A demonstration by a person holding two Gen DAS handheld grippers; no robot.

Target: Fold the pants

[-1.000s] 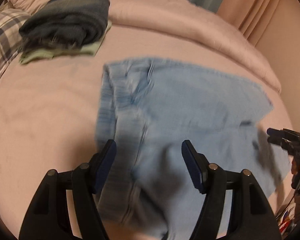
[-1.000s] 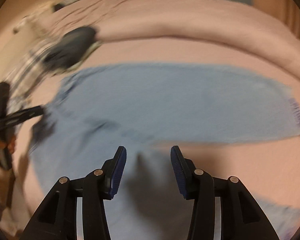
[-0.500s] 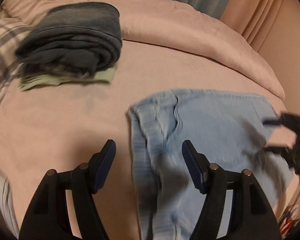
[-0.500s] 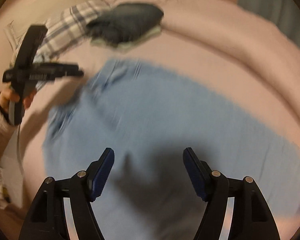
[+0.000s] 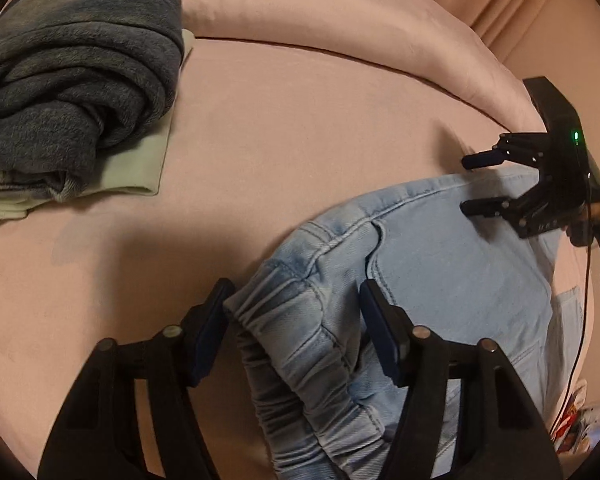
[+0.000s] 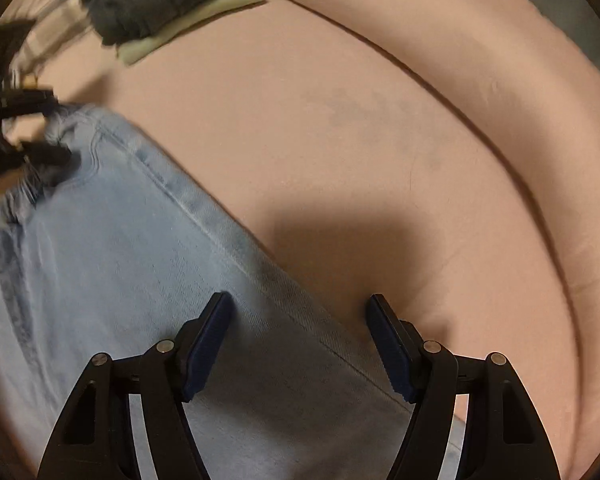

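Light blue jeans (image 5: 440, 264) lie folded on a pink bed; they also show in the right wrist view (image 6: 120, 272). My left gripper (image 5: 296, 316) is open, its jaws straddling the gathered waistband corner (image 5: 300, 320) close above it. My right gripper (image 6: 300, 328) is open over the jeans' far seam edge, one jaw over denim, the other over the sheet. The right gripper also shows in the left wrist view (image 5: 480, 184), open at the jeans' far edge. The left gripper shows blurred in the right wrist view (image 6: 40, 132) at the waistband.
A stack of folded clothes, dark grey-blue jeans (image 5: 72, 72) on a pale green garment (image 5: 140, 160), sits at the back left. A pink rolled duvet (image 5: 340, 28) runs along the far side. A plaid cloth (image 6: 56, 28) lies beyond the stack.
Both grippers have dropped closer to the jeans. The left now straddles the waistband corner; the right has moved to the far seam edge. Both stay open.
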